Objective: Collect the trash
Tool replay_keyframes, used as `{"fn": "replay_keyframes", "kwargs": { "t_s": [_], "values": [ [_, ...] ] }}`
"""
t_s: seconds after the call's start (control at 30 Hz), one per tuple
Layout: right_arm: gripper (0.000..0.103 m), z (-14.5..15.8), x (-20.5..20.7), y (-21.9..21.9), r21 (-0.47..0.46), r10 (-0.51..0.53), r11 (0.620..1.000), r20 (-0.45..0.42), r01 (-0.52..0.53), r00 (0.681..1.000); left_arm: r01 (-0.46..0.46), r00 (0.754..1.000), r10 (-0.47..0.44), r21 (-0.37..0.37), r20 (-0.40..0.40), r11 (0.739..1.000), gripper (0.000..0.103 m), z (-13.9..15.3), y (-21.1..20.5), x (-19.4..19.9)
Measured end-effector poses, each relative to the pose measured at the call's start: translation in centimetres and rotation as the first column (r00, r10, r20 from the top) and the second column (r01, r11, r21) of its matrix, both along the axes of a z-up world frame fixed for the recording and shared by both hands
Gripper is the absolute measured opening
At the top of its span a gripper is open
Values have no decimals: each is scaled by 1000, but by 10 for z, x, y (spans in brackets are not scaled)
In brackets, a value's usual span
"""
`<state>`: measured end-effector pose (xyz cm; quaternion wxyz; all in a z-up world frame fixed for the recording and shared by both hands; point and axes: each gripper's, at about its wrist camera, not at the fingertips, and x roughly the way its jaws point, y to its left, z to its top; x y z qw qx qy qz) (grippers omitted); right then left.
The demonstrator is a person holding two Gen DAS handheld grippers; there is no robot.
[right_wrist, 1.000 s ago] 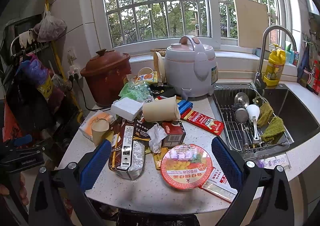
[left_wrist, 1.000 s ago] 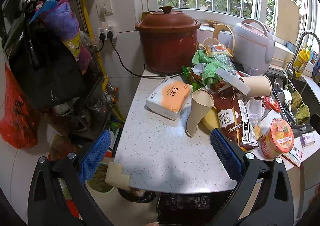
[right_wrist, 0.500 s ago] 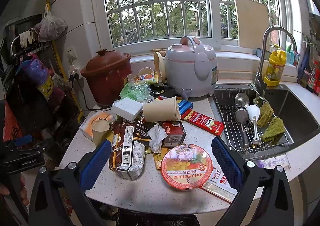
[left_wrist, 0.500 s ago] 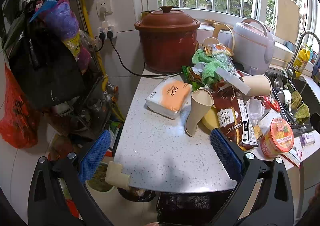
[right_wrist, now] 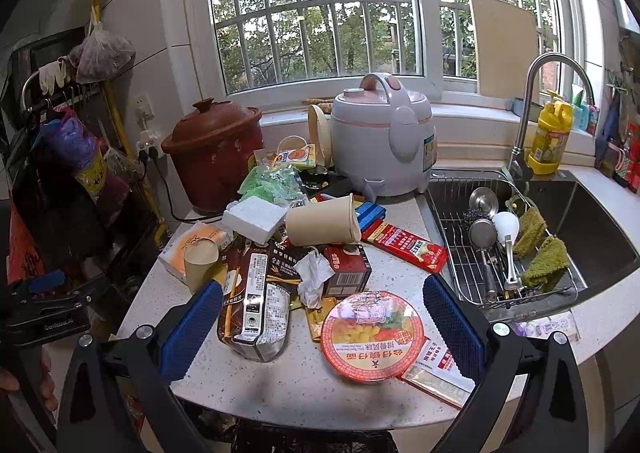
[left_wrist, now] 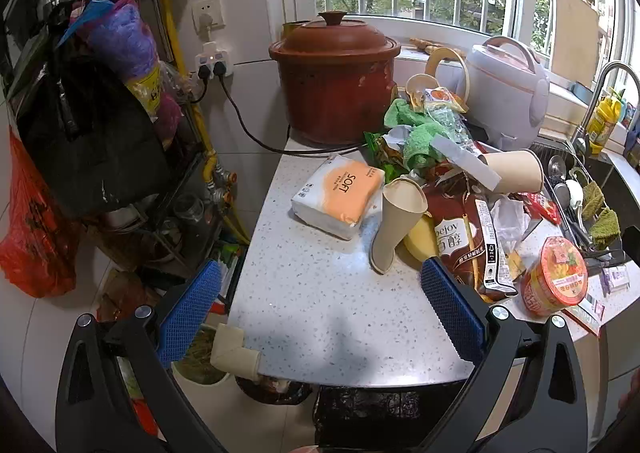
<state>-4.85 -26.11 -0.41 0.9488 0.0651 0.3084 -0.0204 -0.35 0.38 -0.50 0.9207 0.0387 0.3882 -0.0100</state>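
Observation:
Trash is piled on the speckled counter: an upright crumpled paper cup, a paper cup on its side, a brown snack bag, a crumpled tissue, a red instant-noodle bowl, a small red box and a red wrapper. My left gripper is open and empty above the counter's near left part, short of the upright cup. My right gripper is open and empty, with the noodle bowl between its fingers' line of sight. A black-lined bin stands below the counter edge.
A tissue pack, a brown clay pot and a rice cooker stand at the back. A sink with a dish rack lies to the right. A rack with hanging bags fills the left. A power cord runs across.

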Motion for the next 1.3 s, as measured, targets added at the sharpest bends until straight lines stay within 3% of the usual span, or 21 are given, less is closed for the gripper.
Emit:
{"fn": "replay_keyframes", "kwargs": {
  "t_s": [0.73, 1.3],
  "values": [
    [99, -9, 1, -3, -6, -10, 1000, -23, 10, 1000, 2, 1000, -2, 3, -22, 1000, 98, -10, -1, 2],
    [98, -83, 27, -16, -105, -40, 994, -193, 20, 980, 19, 995, -17, 11, -95, 1000, 98, -52, -4, 3]
  ]
}}
